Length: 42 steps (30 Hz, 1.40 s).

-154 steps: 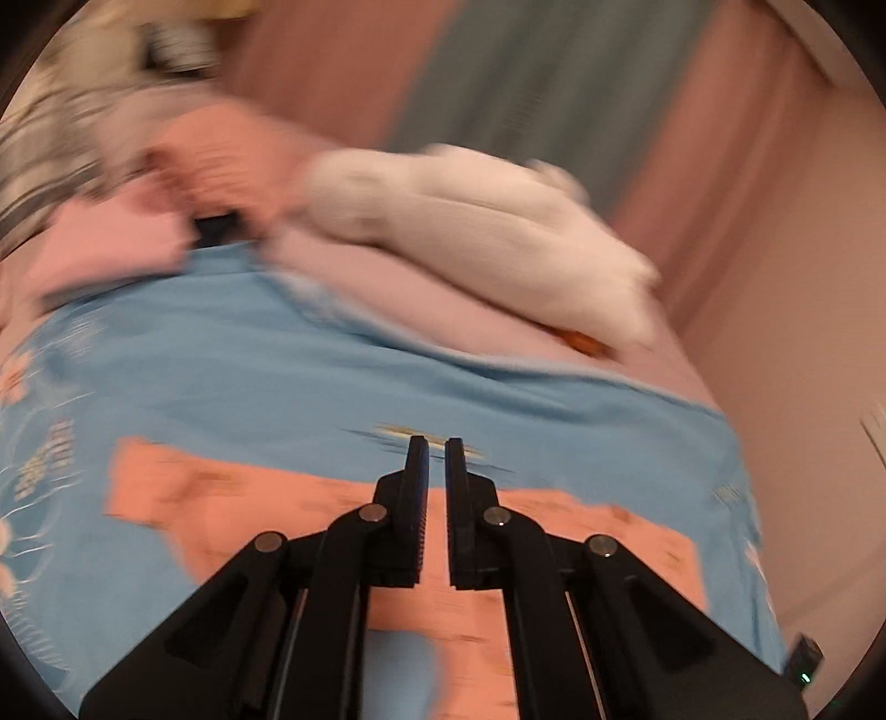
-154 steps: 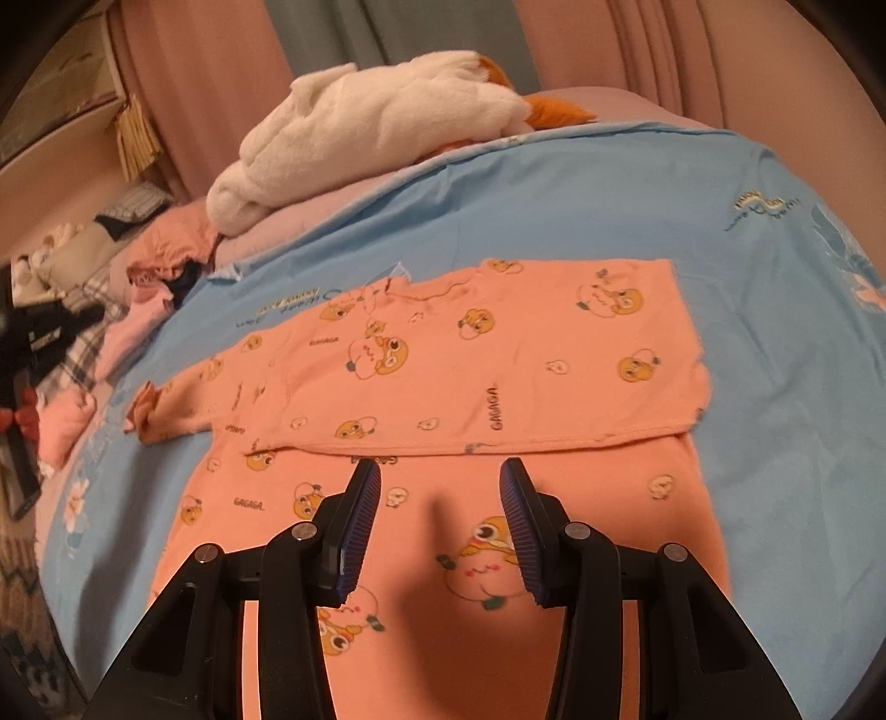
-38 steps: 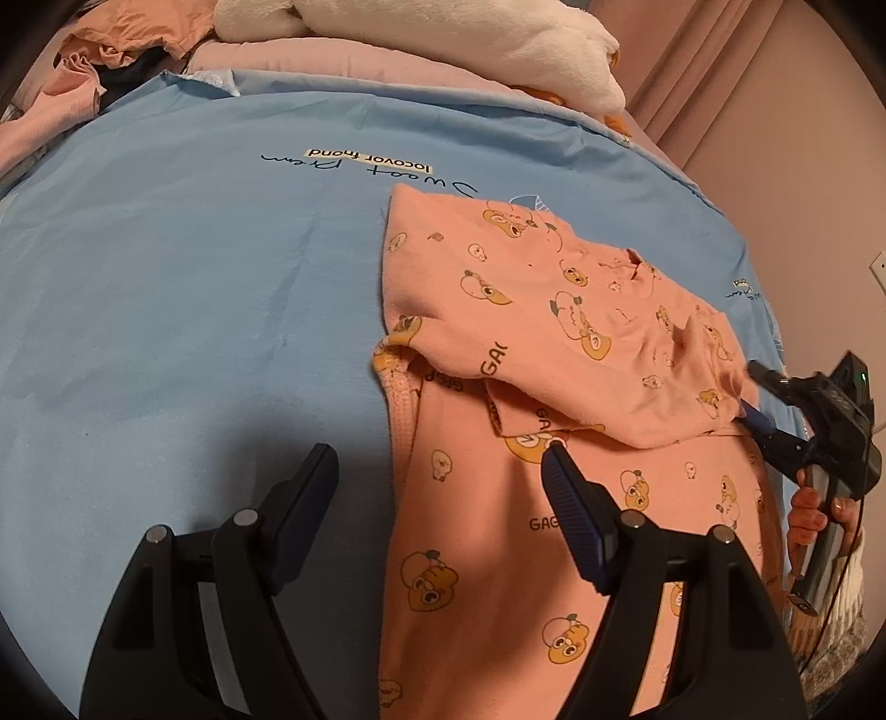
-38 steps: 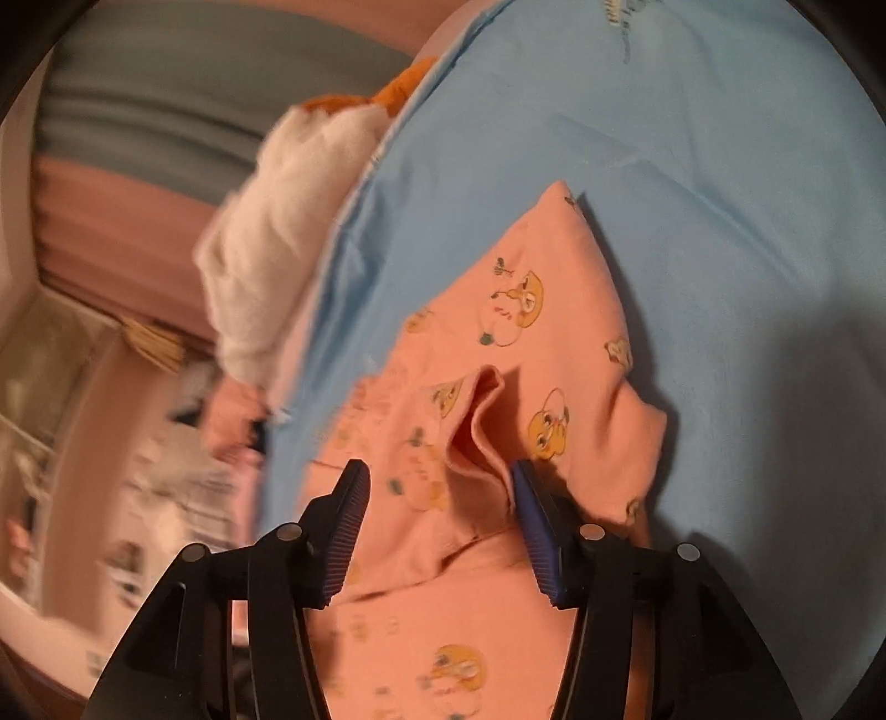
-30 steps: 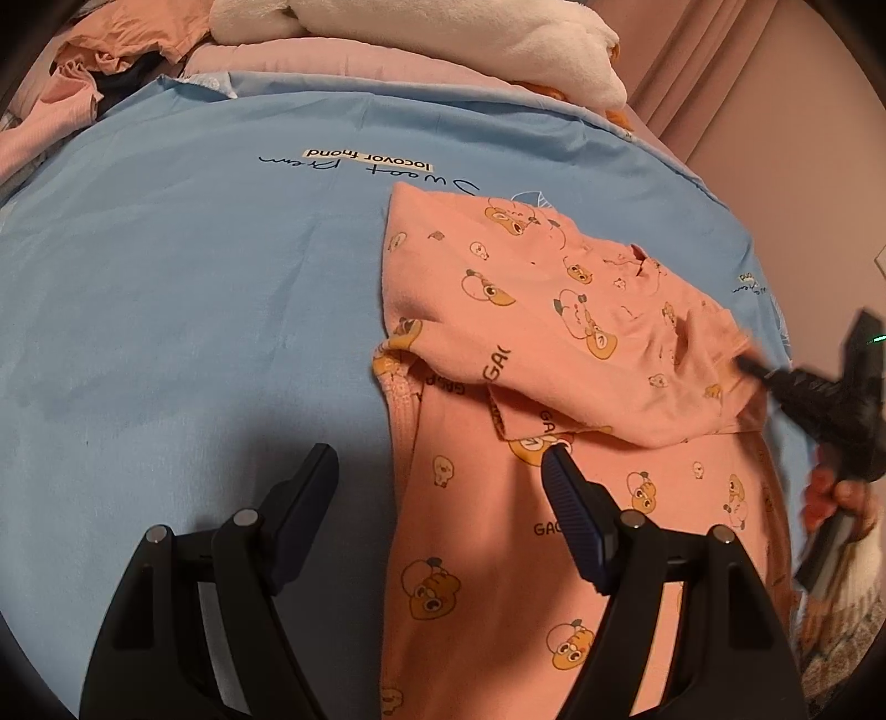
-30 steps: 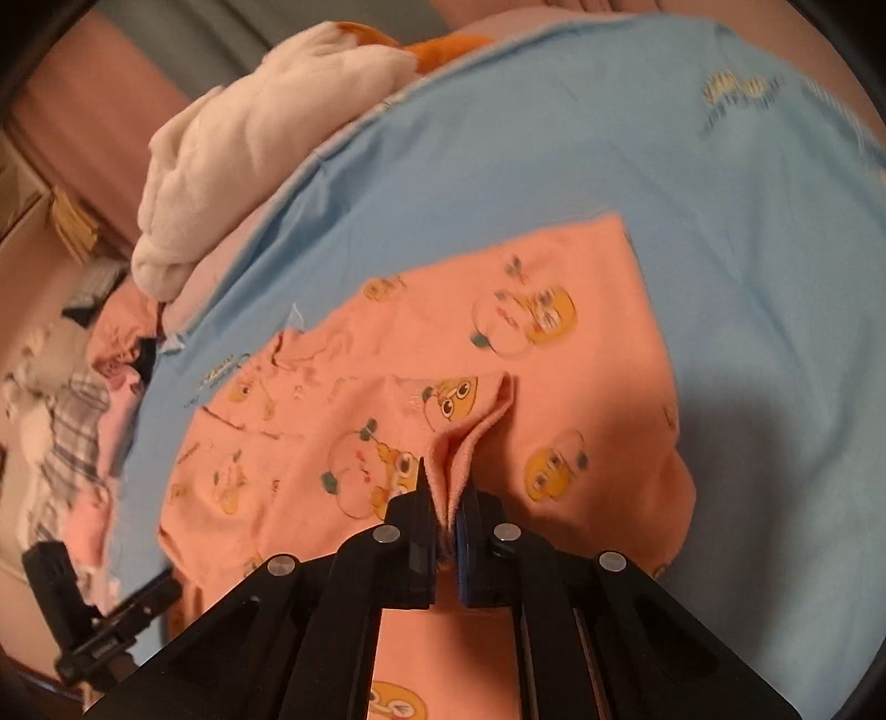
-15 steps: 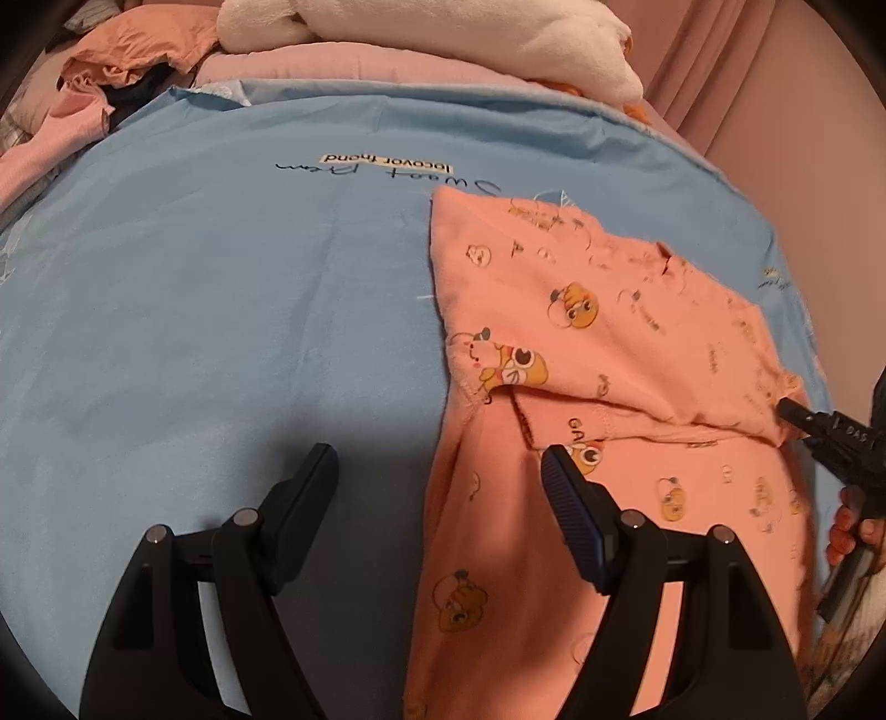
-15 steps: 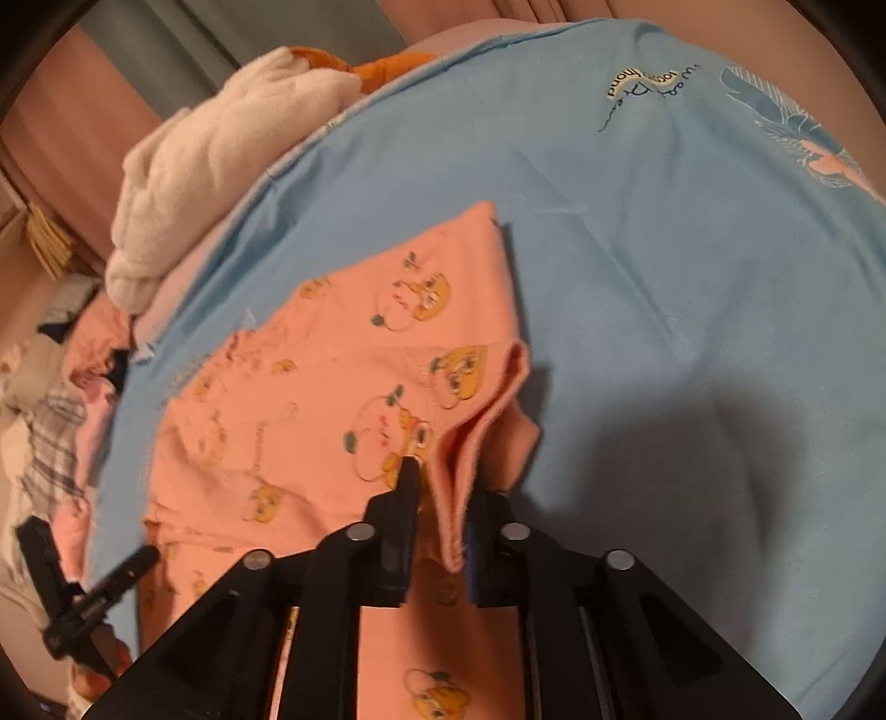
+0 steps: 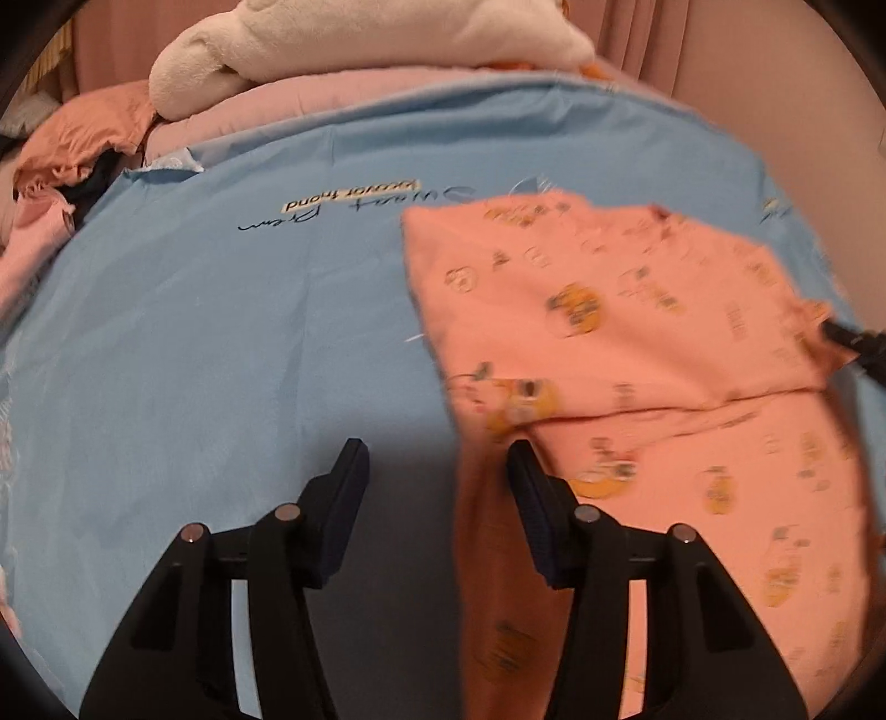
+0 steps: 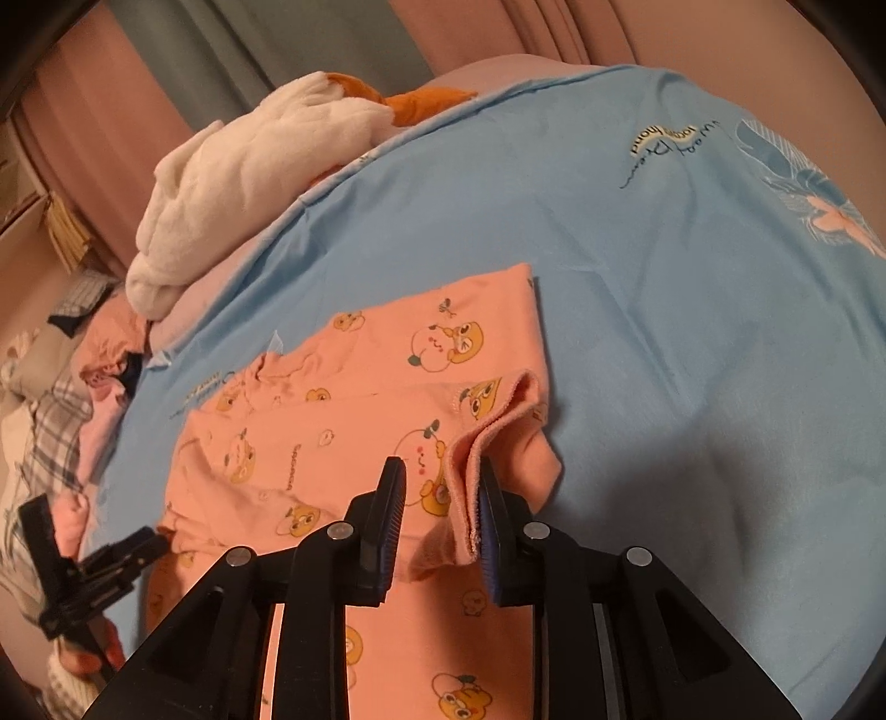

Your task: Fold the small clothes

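1. Left claw (image 9: 437, 487): we see its jaws about half apart and closing. The left edge of the orange garment (image 9: 637, 332) rises between them, just beside the right-hand pad; no pad presses on it. The view is blurred, so we cannot tell whether the cloth brushes that pad.
2. Right claw (image 10: 443, 498): jaws a little apart and opening. A folded cuff or hem of the orange garment (image 10: 387, 399) stands between them, lying against the right-hand pad, with a gap to the left-hand pad. It is not clamped.
3. The garment lies on a blue sheet (image 10: 692, 332) spread over a bed, its upper part doubled over the lower part. The print is cartoon orange fruit faces; small lettering among them is too small for us to read.
4. Writing on the sheet (image 9: 354, 205): script seen upside down, plus a pale label with dark letters. We cannot read either with confidence.
5. At the head of the bed sits a white plush bundle (image 9: 360, 39) on a pink cover (image 9: 310, 99). Loose clothes are piled at the left edge.
6. In the right wrist view, the left claw (image 10: 155, 543) shows at lower left, its tip at the garment's edge.
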Available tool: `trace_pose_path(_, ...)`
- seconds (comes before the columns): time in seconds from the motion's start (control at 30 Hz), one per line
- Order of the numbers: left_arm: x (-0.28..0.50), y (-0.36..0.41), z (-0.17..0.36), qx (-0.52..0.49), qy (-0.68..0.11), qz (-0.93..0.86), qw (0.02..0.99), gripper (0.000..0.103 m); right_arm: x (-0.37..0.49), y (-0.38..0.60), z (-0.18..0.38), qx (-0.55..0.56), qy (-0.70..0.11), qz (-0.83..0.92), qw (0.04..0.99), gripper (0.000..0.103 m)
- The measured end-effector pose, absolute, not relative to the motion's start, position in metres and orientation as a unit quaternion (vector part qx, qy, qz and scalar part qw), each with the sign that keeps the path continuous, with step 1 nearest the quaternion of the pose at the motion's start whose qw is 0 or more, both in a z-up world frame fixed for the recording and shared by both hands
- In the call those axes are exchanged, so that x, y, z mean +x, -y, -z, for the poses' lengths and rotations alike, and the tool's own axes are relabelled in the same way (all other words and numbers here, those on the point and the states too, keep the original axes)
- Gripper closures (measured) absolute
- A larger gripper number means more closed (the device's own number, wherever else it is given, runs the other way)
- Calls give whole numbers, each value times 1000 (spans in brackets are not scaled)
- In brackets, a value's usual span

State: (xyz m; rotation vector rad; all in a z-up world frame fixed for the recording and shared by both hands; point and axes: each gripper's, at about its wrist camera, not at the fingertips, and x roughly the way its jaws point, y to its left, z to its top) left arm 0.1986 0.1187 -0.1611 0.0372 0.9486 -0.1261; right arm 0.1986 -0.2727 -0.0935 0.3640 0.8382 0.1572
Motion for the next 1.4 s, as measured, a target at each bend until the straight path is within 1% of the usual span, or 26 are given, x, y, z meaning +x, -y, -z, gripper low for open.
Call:
trace_pose_path(0.17,211,-121,156,4,-426,42,904,50,202,270,98,175,-411,-75,892,80)
trace_pose_path(0.3,200,-130,154,-26,-394,10,919,51,205,272,102,168,-421,-57,890,80)
trace_pose_path(0.43,192,-149,158,-70,-397,-11,915,49,204,275,107,173,-426,-53,886,80)
trace_pose_path(0.57,187,-148,156,-68,-395,-9,916,47,205,274,107,167,-429,-49,886,80)
trace_pose_path(0.63,183,-144,155,-48,-404,-1,914,47,204,272,104,160,-428,-43,888,80)
trace_pose_path(0.7,176,-145,155,-30,-411,11,911,44,199,272,96,149,-416,-29,897,80)
trace_pose_path(0.73,171,-147,154,-25,-412,13,911,42,194,271,88,131,-401,-8,907,78)
trace_pose_path(0.77,166,-152,152,-20,-412,8,911,43,190,271,83,118,-390,5,913,73)
trace_pose_path(0.8,162,-157,150,-20,-411,5,912,44,185,270,78,105,-376,14,920,72)
trace_pose_path(0.93,161,-173,129,-59,-392,16,918,44,182,258,70,95,-361,-46,927,72)
trace_pose_path(1.03,179,-158,116,-76,-386,46,918,44,189,233,76,77,-370,-97,921,72)
trace_pose_path(1.13,207,-129,117,-82,-392,92,912,44,198,213,84,71,-379,-134,913,74)
trace_pose_path(1.23,228,-115,133,-86,-422,100,897,46,209,196,97,36,-415,-140,898,77)
trace_pose_path(1.3,232,-114,145,-75,-443,90,889,46,210,192,107,-1,-451,-130,883,77)
trace_pose_path(1.33,230,-115,155,-55,-457,79,884,45,207,194,113,-25,-464,-122,877,77)
trace_pose_path(1.37,228,-118,162,-45,-464,76,881,41,201,197,115,-42,-467,-118,875,81)
trace_pose_path(1.4,223,-123,167,-40,-461,79,883,41,194,204,115,-51,-472,-118,872,81)
